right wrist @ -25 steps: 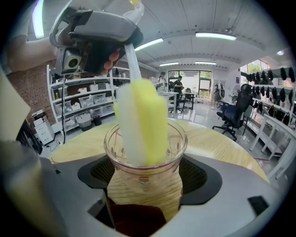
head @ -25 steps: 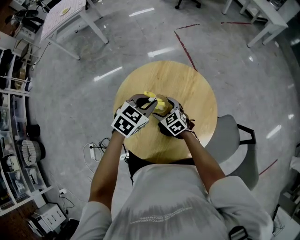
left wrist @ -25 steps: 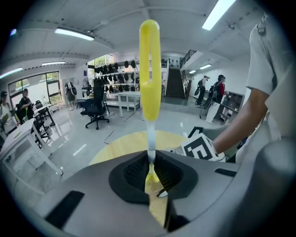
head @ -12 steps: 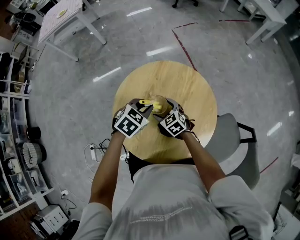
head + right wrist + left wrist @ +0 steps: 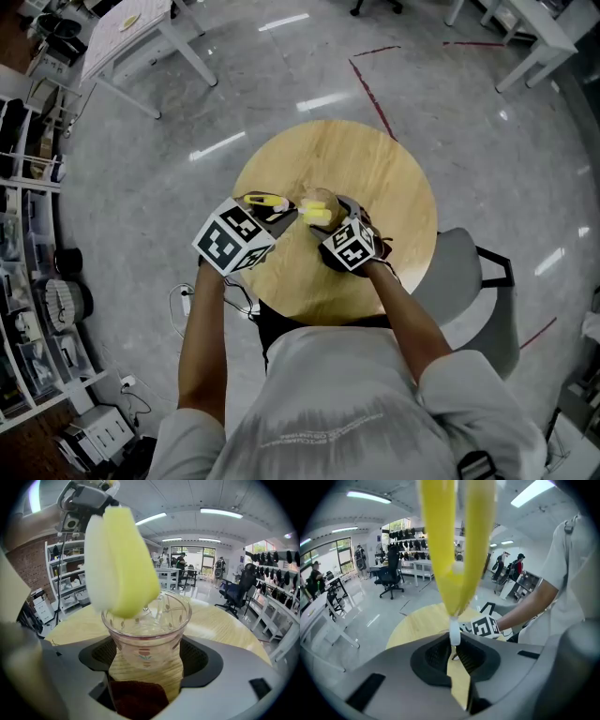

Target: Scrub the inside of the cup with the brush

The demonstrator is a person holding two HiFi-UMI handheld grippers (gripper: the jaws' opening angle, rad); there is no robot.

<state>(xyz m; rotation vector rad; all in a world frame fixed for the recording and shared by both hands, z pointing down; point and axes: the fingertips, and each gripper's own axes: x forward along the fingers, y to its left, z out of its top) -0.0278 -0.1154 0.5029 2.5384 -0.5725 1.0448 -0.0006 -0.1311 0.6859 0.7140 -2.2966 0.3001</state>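
Cup [image 5: 146,630]: clear glass with a small red flower print, upright, clamped between the jaws of your right claw [image 5: 147,654], one pad on each side of its lower wall. Wood grain of the round desk [image 5: 375,169] shows beneath it. Whether the base touches the desk cannot be told.

Left side: your left claw [image 5: 455,645] is closed on the thin white stem of the brush [image 5: 457,550]. The yellow forked handle rises from the jaws to the top of the left gripper view.

Right gripper view: the sponge head [image 5: 123,559] is yellow with a white layer on its left side. It hangs over the left part of the cup's mouth, with its lower tip about level with the rim. Most of it is above the cup. Whether the tip is inside the rim cannot be settled.

Head view: your two claws meet over the near half of the desk, with the cup and the sponge head between them.
- Left marker cube [image 5: 234,246]: tilted, at the desk's left edge.
- Right marker cube [image 5: 349,246]: over the wood.
- Your forearms [image 5: 403,309] reach in from below.
- Grey chair [image 5: 459,281]: at the desk's right edge, on the glossy grey floor [image 5: 187,112].
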